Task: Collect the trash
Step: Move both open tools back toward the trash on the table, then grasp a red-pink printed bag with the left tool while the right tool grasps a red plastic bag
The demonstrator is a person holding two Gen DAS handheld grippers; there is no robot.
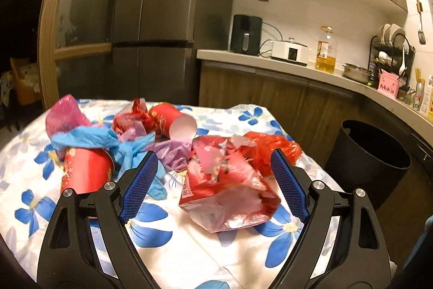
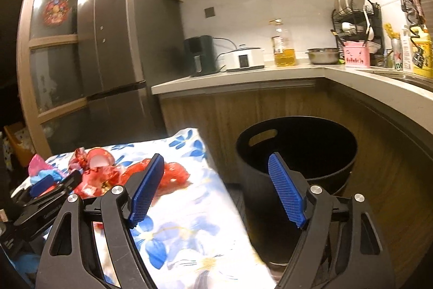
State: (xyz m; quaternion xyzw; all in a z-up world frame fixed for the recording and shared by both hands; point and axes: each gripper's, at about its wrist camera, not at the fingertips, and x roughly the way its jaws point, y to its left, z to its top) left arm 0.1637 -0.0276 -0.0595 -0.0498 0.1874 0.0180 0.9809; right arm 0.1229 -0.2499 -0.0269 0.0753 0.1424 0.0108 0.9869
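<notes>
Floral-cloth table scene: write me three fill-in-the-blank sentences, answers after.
1. The round black plastic bin stands on the ____, beside the table.
2. The torn red paper box lies between the ____ left hand-held gripper jaws.
3. The tablecloth flowers are ____.
Answers: floor; open; blue

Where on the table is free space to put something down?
Free: the near strip of the tablecloth in front of the red packet, and its edge beside the black bin. Crowded: the far side, with red cups and bags.
</notes>
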